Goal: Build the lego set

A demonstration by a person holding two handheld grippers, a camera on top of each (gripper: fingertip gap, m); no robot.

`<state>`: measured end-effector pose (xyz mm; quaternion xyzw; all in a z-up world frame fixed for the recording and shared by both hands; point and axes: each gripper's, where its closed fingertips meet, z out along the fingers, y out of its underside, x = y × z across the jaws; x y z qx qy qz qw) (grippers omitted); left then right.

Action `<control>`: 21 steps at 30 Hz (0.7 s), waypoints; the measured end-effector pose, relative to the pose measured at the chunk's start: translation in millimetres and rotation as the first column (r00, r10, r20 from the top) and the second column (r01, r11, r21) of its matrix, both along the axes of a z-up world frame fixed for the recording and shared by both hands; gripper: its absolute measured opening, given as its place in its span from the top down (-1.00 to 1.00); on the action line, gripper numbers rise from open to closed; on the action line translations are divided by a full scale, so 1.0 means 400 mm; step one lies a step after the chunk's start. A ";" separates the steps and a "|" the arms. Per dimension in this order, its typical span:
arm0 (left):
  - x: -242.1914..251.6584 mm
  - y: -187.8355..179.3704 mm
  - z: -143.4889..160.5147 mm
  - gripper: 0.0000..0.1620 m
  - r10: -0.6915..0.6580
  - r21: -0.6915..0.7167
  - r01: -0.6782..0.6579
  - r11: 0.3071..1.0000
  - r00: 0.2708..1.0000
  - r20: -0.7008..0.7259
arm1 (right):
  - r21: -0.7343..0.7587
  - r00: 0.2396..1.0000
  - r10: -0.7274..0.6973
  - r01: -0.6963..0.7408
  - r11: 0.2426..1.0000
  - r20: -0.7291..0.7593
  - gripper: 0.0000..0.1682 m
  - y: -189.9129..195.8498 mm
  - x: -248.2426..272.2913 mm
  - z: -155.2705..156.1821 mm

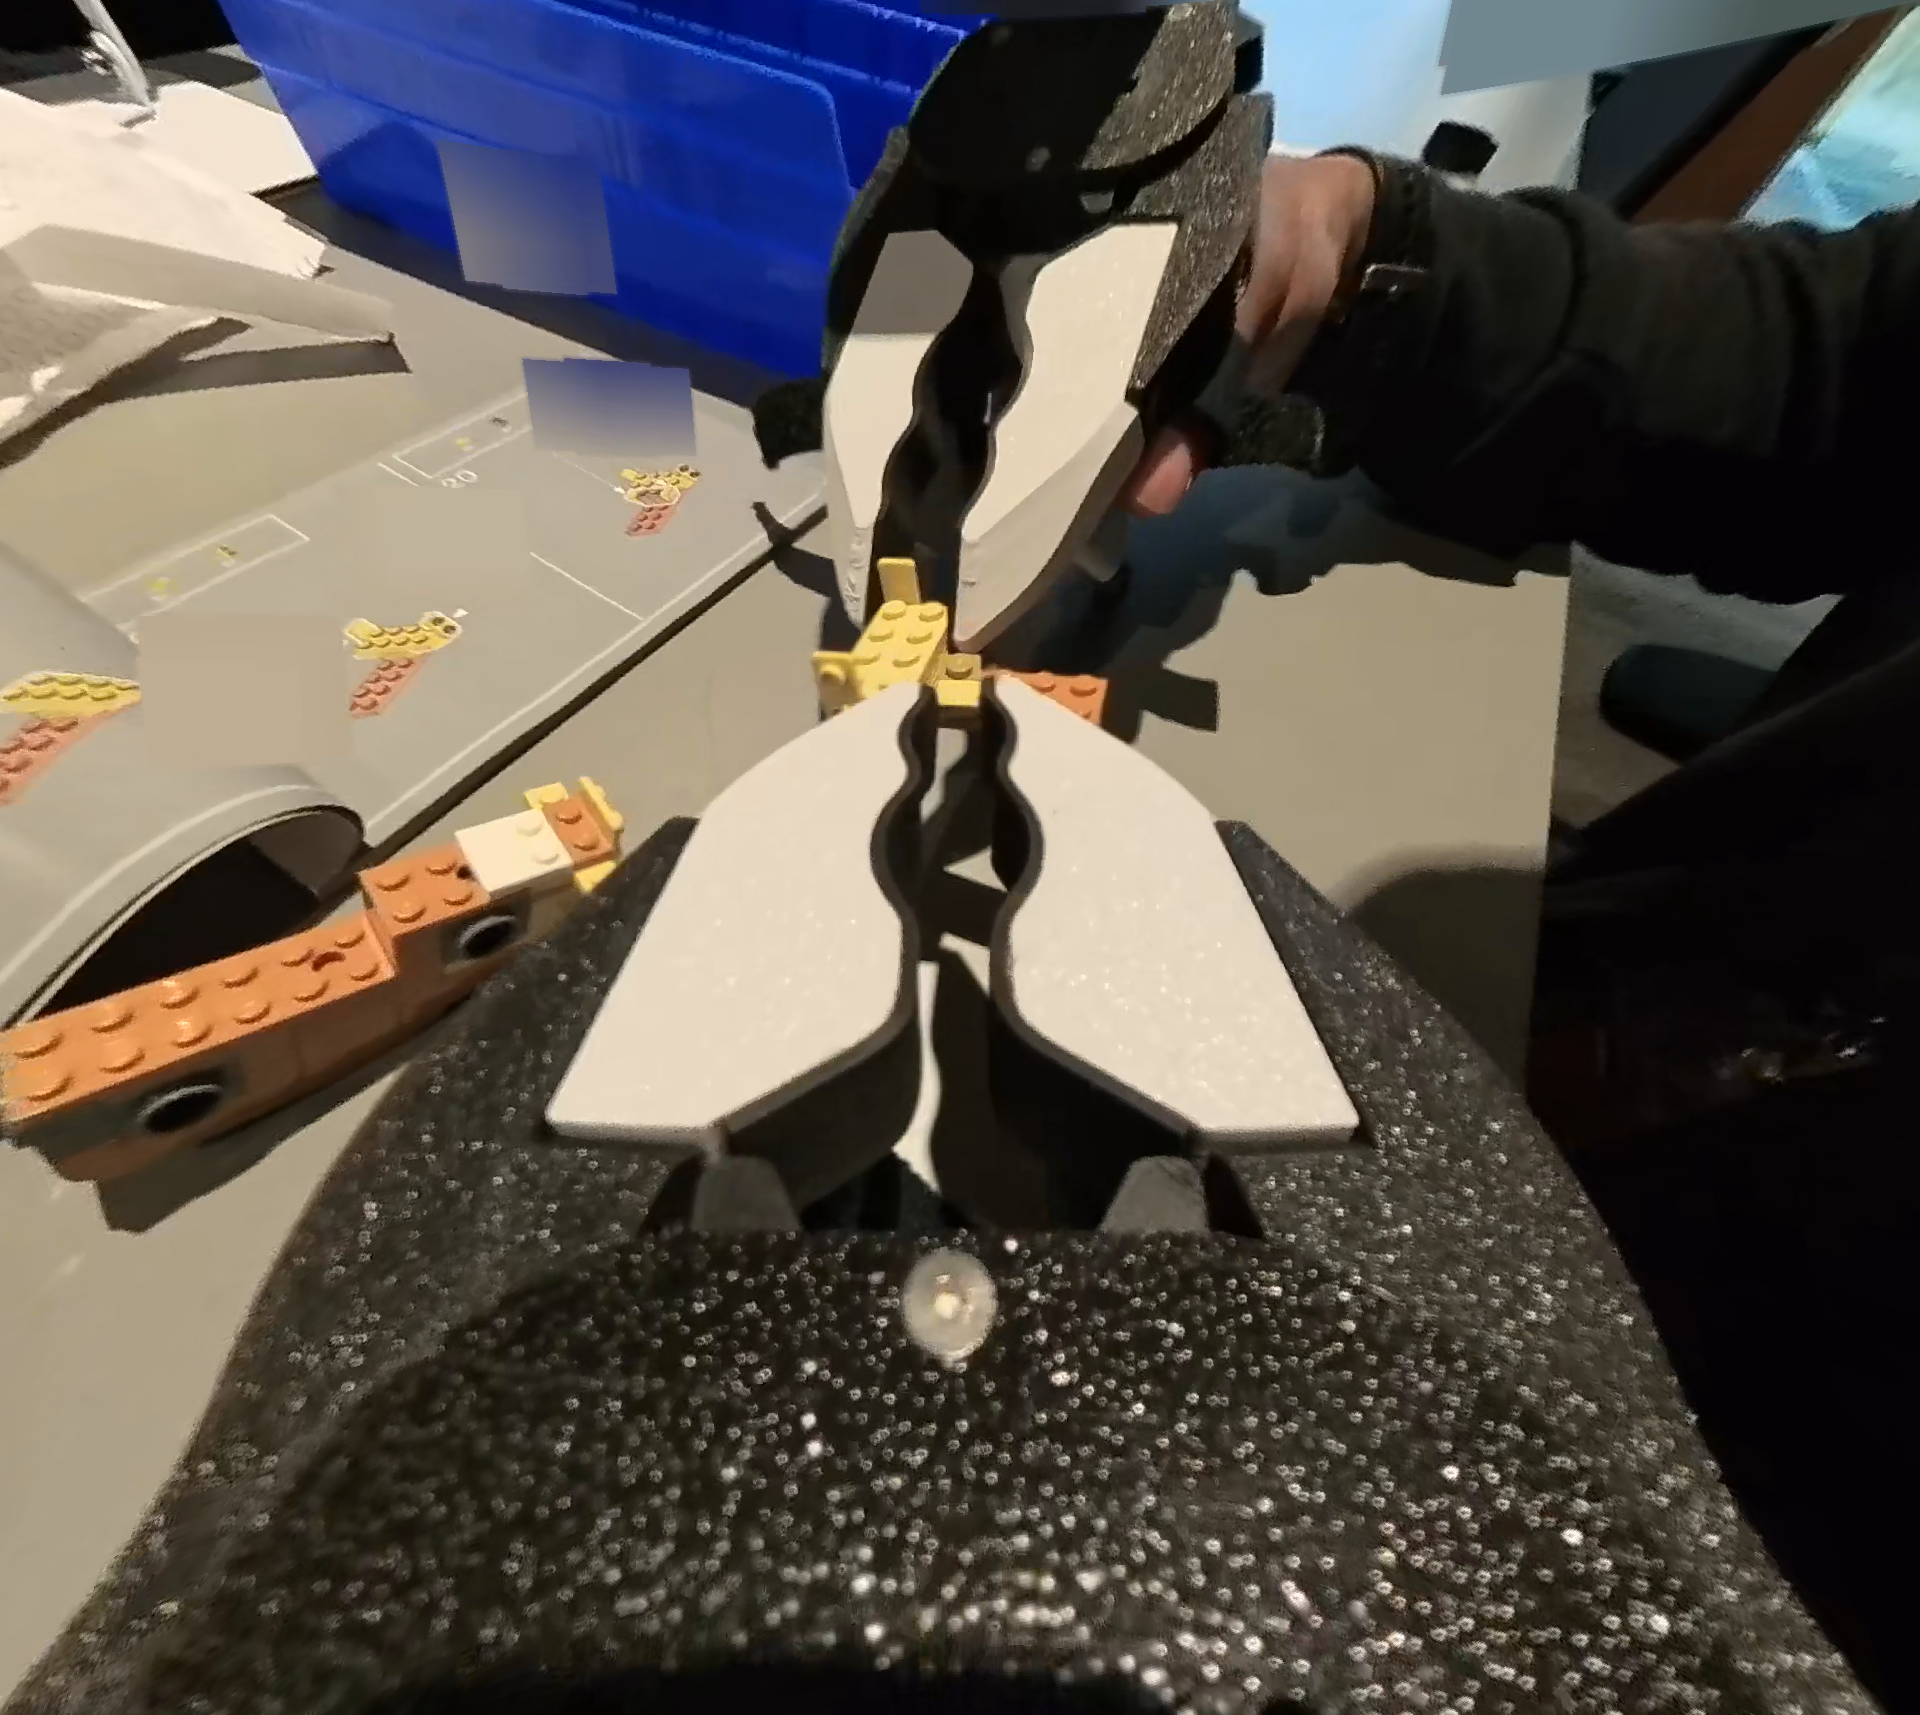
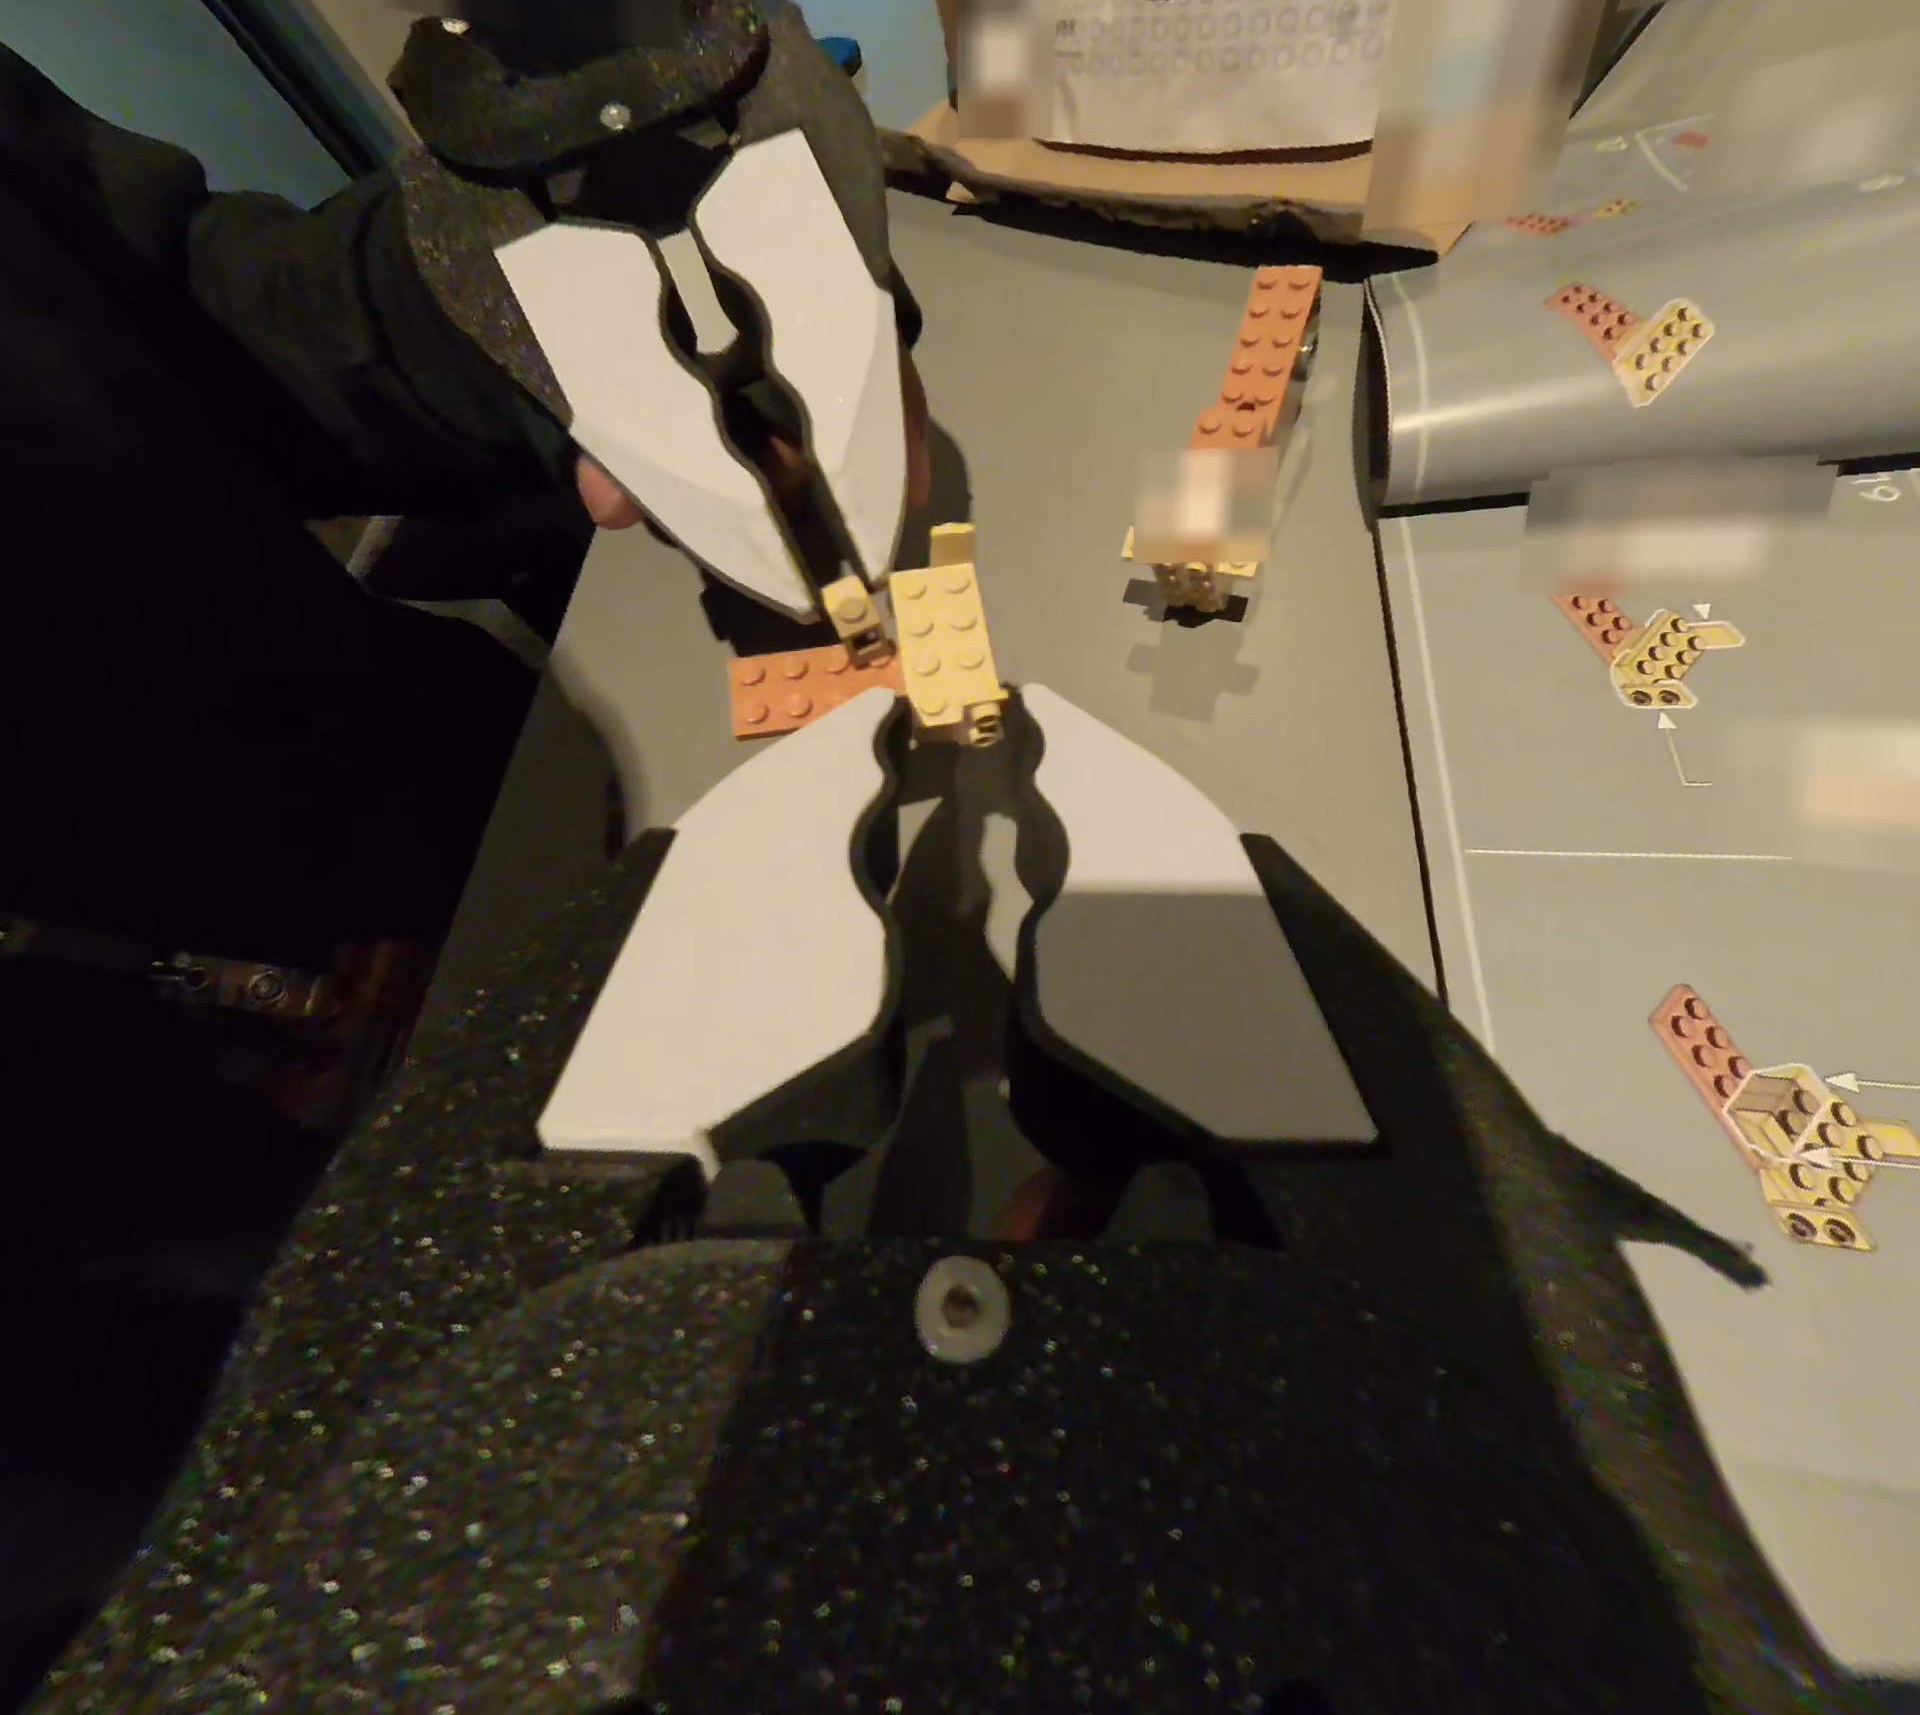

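A grey table (image 1: 1299,730) is seen carrying an orange brick assembly (image 1: 239,990) at lower left, an open instruction booklet (image 1: 436,585) at left, and blue bins (image 1: 582,76) at upper left.

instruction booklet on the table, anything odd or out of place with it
The instruction booklet does not lie flat: its near page curls up into an arch, and the long brown lego build lies right at the mouth of that arch, possibly partly under it. Otherwise nothing looks spilled or broken.
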<state>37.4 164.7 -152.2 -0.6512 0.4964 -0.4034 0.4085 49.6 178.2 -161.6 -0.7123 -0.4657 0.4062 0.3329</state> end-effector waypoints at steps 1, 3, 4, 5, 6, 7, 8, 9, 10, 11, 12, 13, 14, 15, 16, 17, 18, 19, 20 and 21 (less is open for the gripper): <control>0.000 0.000 0.001 0.91 0.003 0.009 -0.003 1.000 1.000 -0.008 | 0.007 1.000 -0.001 0.001 1.000 0.001 0.80 0.000 0.000 0.002; 0.000 -0.001 0.004 0.91 0.009 0.021 -0.009 1.000 1.000 -0.020 | 0.018 1.000 -0.002 0.002 1.000 -0.002 0.79 -0.001 0.000 0.006; 0.000 -0.001 0.007 0.91 0.013 0.027 -0.012 1.000 1.000 -0.025 | 0.023 1.000 -0.003 0.003 1.000 -0.005 0.79 -0.001 0.000 0.008; 0.000 -0.001 0.009 0.91 0.016 0.031 -0.015 0.999 0.999 -0.030 | 0.028 1.000 -0.003 0.003 1.000 -0.005 0.79 -0.001 0.000 0.010; 0.000 -0.002 0.010 0.91 0.019 0.036 -0.018 0.999 0.999 -0.037 | 0.032 1.000 -0.004 0.004 0.999 -0.005 0.79 -0.001 0.000 0.012; 0.000 -0.002 0.011 0.91 0.024 0.040 -0.022 0.999 0.999 -0.044 | 0.036 1.000 -0.004 0.004 0.999 -0.004 0.79 -0.002 0.000 0.013; -0.001 -0.002 0.011 0.91 0.028 0.045 -0.026 0.999 0.998 -0.052 | 0.039 1.000 -0.004 0.005 0.999 -0.003 0.80 -0.002 0.000 0.013; -0.001 -0.002 0.011 0.91 0.033 0.052 -0.030 0.998 0.998 -0.060 | 0.040 1.000 -0.005 0.005 0.999 -0.004 0.80 -0.002 0.000 0.014; -0.001 -0.002 0.013 0.91 0.038 0.062 -0.034 0.997 0.997 -0.065 | 0.041 1.000 -0.006 0.006 0.999 -0.005 0.80 -0.003 -0.001 0.016; -0.001 -0.002 0.013 0.91 0.043 0.072 -0.038 0.997 0.997 -0.071 | 0.042 1.000 -0.006 0.006 0.999 -0.006 0.80 -0.003 -0.001 0.017; -0.001 -0.002 0.013 0.91 0.049 0.082 -0.042 0.996 0.996 -0.079 | 0.043 1.000 -0.006 0.006 0.999 -0.006 0.80 -0.003 -0.001 0.017; -0.002 -0.002 0.012 0.91 0.057 0.093 -0.048 0.995 0.994 -0.090 | 0.043 1.000 -0.007 0.007 0.999 -0.005 0.80 -0.003 -0.001 0.017; -0.002 -0.001 0.012 0.91 0.063 0.106 -0.053 0.993 0.993 -0.100 | 0.043 1.000 -0.007 0.007 0.999 -0.005 0.79 -0.003 -0.001 0.016; -0.002 -0.002 0.011 0.91 0.070 0.119 -0.056 0.991 0.991 -0.111 | 0.042 1.000 -0.007 0.007 0.999 -0.004 0.79 -0.004 -0.001 0.016; -0.001 -0.002 0.011 0.91 0.076 0.131 -0.060 0.990 0.990 -0.119 | 0.041 1.000 -0.006 0.006 0.999 -0.004 0.80 -0.004 -0.001 0.015; -0.001 -0.001 0.012 0.91 0.084 0.141 -0.066 0.988 0.989 -0.125 | 0.041 1.000 -0.006 0.006 0.999 -0.003 0.80 -0.004 -0.001 0.015; -0.001 -0.001 0.012 0.91 0.093 0.148 -0.073 0.986 0.987 -0.132 | 0.041 1.000 -0.006 0.006 0.999 -0.002 0.80 -0.005 -0.002 0.015; -0.001 -0.001 0.012 0.91 0.101 0.156 -0.078 0.985 0.985 -0.140 | 0.041 1.000 -0.006 0.007 0.999 -0.001 0.80 -0.005 -0.002 0.014; -0.001 -0.001 0.012 0.91 0.110 0.166 -0.085 0.983 0.983 -0.147 | 0.042 1.000 -0.007 0.007 0.999 0.000 0.80 -0.005 -0.002 0.014; -0.001 0.000 0.011 0.91 0.119 0.175 -0.091 0.980 0.981 -0.155 | 0.043 1.000 -0.009 0.009 0.999 0.001 0.80 -0.004 -0.002 0.014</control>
